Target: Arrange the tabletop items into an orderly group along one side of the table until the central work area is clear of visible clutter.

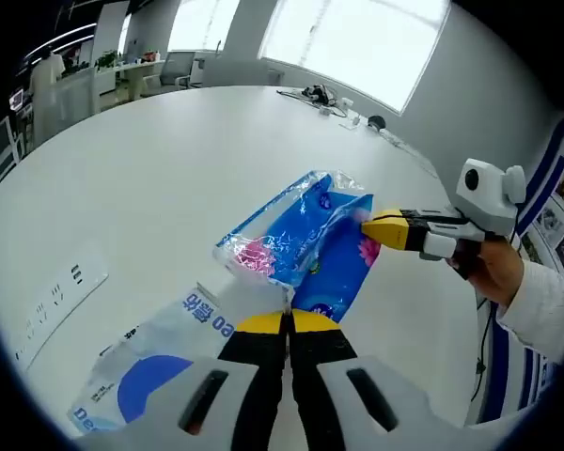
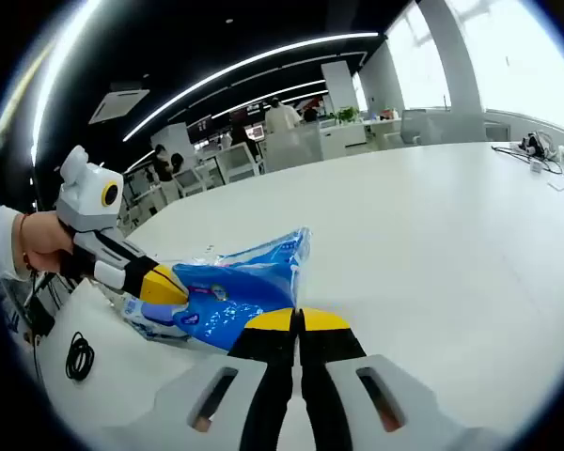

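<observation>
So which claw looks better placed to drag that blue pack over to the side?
Probably either, with a slight edge to the left. Both the left claw and the right claw are shut on the blue pack, at opposite ends. The left also sits beside the clear bag, likely the next item.

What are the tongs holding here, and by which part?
Both tongs, left and right, are shut on the blue plastic packet, each pinching the wrapper at an opposite end.
</observation>
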Action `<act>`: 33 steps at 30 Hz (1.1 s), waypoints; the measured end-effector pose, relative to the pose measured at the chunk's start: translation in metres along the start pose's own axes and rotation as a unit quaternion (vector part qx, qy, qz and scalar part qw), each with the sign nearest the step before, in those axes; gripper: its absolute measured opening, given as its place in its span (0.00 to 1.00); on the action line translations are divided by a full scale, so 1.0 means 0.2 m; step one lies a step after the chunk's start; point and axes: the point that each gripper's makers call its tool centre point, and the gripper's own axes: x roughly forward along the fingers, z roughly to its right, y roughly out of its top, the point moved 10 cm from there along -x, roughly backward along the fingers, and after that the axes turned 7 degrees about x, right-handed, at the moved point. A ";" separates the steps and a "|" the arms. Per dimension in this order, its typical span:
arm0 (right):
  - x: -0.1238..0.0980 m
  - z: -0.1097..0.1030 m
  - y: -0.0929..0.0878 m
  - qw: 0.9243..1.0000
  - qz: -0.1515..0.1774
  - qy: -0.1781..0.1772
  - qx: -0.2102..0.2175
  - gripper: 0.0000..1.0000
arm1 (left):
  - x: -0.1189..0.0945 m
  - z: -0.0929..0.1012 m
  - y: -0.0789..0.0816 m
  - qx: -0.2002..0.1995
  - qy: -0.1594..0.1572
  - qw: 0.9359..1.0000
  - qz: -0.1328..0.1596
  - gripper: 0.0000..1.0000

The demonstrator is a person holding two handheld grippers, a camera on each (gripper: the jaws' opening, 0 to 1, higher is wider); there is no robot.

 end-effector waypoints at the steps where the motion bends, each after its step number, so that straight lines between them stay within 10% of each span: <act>1: 0.01 0.01 -0.01 1.000 -0.002 0.000 0.001 0.00 | 0.01 -0.01 0.00 -0.002 0.001 1.000 -0.001 0.00; 33: 0.16 0.10 -0.13 0.999 -0.039 -0.007 0.036 0.00 | 0.12 -0.08 -0.03 -0.042 0.002 0.998 -0.044 0.00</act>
